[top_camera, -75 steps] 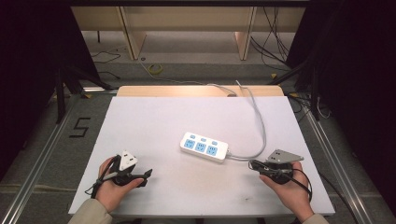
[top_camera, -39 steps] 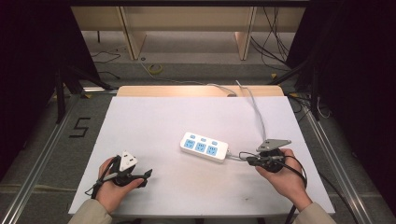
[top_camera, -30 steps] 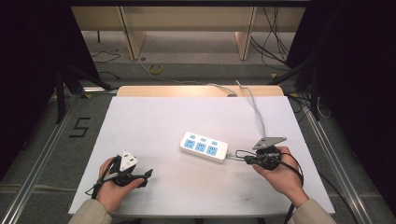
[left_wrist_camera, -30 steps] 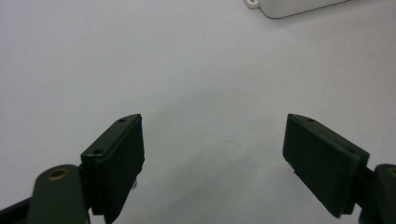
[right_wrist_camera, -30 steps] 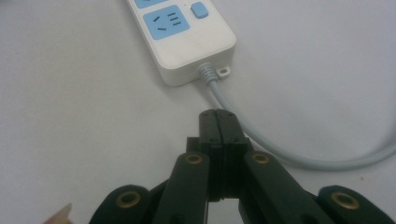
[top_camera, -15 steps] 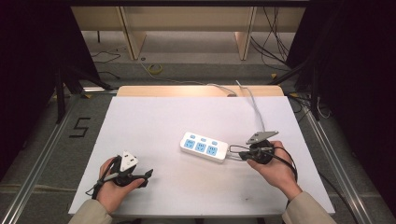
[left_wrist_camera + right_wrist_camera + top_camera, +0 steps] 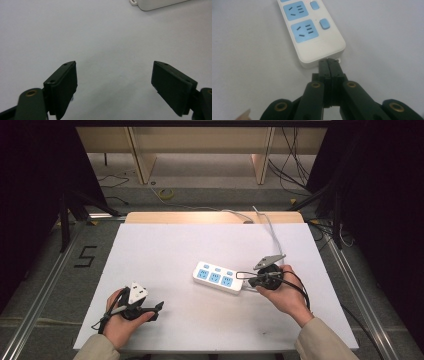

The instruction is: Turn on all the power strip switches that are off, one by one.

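**Closed jaws at the power strip's end**

Seen from above: right hand-held gripper (image 7: 246, 279) moved in across the white worktop (image 7: 165, 245) from the right edge over the last couple of seconds, now at the near end of the white power strip (image 7: 217, 277) with its three blue sockets. Left hand-held gripper (image 7: 152, 308) unmoved near the front left corner, well apart from the strip. Strip itself in the same spot, middle of the worktop, slightly right, lying at a slant, its cable (image 7: 272, 236) trailing off toward the far edge.

Likely meaning: an approach just completed, with a push or nudge on the strip's end a fair guess for the next step (jaws pressed together, nothing between them, so no grasp in hand).

From the right gripper view: right hand-held gripper (image 7: 329, 64) shut tight, tips meeting at the rounded end of the power strip (image 7: 312, 32), touching or a hair short of it; blue sockets and two small blue switches plain here, unreadable from above.

From the left gripper view: left hand-held gripper (image 7: 113, 82) spread wide over bare worktop, holding nothing, with a corner of the power strip (image 7: 155, 3) at the top edge.
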{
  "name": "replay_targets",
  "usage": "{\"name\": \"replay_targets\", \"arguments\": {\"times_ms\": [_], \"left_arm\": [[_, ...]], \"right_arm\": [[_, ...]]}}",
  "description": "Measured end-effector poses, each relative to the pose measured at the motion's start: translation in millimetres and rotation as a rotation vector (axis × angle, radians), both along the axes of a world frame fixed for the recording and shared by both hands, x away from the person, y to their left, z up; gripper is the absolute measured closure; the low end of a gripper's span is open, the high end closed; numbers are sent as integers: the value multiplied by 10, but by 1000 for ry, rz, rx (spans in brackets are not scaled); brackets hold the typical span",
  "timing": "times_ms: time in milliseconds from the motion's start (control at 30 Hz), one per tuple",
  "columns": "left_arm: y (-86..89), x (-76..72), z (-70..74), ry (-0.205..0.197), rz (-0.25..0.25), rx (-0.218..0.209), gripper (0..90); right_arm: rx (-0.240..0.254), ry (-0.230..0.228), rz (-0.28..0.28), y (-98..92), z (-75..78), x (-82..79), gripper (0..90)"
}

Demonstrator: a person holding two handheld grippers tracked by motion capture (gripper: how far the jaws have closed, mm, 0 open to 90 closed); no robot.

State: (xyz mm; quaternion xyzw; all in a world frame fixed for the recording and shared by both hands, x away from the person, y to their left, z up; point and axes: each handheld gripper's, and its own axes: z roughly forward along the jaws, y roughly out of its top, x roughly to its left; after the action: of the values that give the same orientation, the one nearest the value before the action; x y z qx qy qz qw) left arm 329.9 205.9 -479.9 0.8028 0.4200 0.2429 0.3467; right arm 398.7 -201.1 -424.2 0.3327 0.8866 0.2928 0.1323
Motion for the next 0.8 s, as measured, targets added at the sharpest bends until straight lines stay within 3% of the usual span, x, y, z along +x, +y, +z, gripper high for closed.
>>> {"name": "replay_targets", "arguments": {"times_ms": [800], "left_arm": [[-6,-1,-1,-3,-1,2,209]], "right_arm": [[-38,22,27,139,48,141,900]]}}
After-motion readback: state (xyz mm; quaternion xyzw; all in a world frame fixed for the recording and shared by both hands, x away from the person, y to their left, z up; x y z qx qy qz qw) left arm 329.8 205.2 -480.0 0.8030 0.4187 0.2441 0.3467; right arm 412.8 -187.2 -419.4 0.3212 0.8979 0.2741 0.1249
